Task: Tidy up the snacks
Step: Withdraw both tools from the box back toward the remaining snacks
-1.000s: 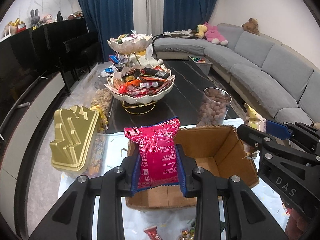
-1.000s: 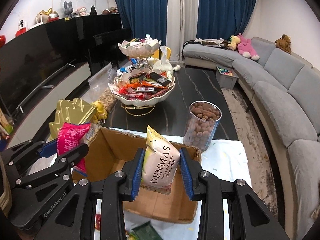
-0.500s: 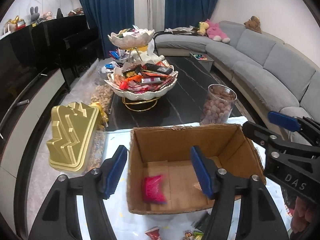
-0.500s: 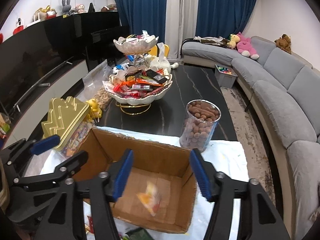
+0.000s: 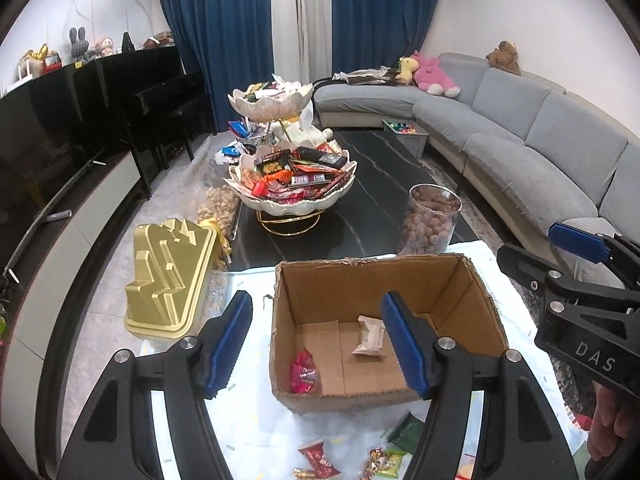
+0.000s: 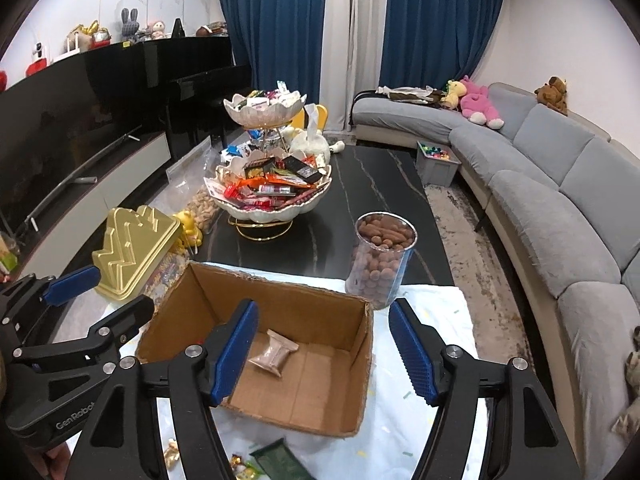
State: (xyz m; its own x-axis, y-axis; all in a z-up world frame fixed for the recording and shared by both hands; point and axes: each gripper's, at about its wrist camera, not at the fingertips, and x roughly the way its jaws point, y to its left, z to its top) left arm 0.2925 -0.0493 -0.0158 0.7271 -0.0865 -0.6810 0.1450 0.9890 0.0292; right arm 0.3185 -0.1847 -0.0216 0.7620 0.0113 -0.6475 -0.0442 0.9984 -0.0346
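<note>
Inside the cardboard box lie a red snack pack & a pale one. Both light, crinkly, soft; pinch by an edge. Left gripper wide, empty; right gripper opening, empty.

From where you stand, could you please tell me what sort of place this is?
Most likely a home living room: a long grey sectional sofa with plush toys, a black marble-look coffee table carrying a white tiered snack bowl, and tall blue curtains.
</note>
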